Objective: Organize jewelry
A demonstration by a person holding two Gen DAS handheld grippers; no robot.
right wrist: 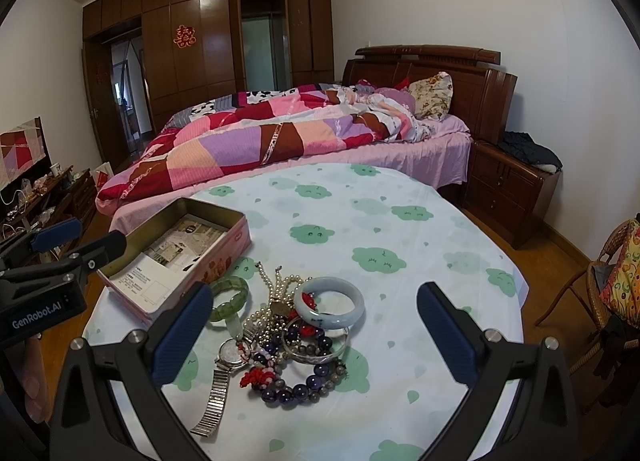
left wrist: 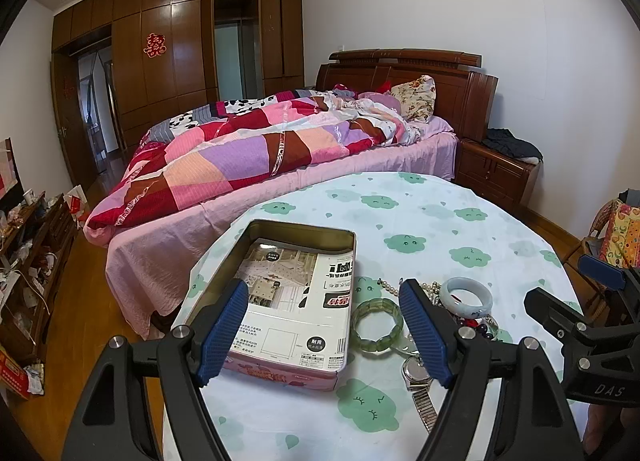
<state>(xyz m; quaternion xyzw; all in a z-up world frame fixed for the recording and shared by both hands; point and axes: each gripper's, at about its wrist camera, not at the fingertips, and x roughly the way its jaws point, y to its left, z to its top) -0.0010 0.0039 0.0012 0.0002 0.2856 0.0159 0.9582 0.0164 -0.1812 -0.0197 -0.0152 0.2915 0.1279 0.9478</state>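
- On the round table (right wrist: 400, 221), covered by a white cloth printed with green clouds, I have a pink tin box (left wrist: 280, 301) standing open, with only a printed paper sheet (left wrist: 296, 293) lying flat inside it.
- My left gripper (left wrist: 324, 333) hangs above the near end of the tin, its blue pads spread wide and gripping nothing.
- My right gripper (right wrist: 316, 333) hovers over the jewelry pile, its fingers also wide apart and empty.
- The jewelry lies in a heap on the cloth just to the right of the tin, none of it inside.
- A green segmented bracelet (right wrist: 230, 299) sits nearest the tin, close to its side wall.
- A pale bluish-white bangle (right wrist: 330, 303) rests on the far right of the heap, tilted on other pieces.
- A pearl necklace (right wrist: 276, 285) tangles between those two.
- A wristwatch with a metal stretch band (right wrist: 224, 373) lies at the near left of the heap, its band trailing toward me.
- A dark purple bead bracelet (right wrist: 300, 385) and a red knotted piece (right wrist: 256, 377) sit at the near edge.
- A thin silver bangle (right wrist: 316, 345) lies under the pale one.
- Behind the table I see a bed (right wrist: 280, 133) with a patchwork quilt.
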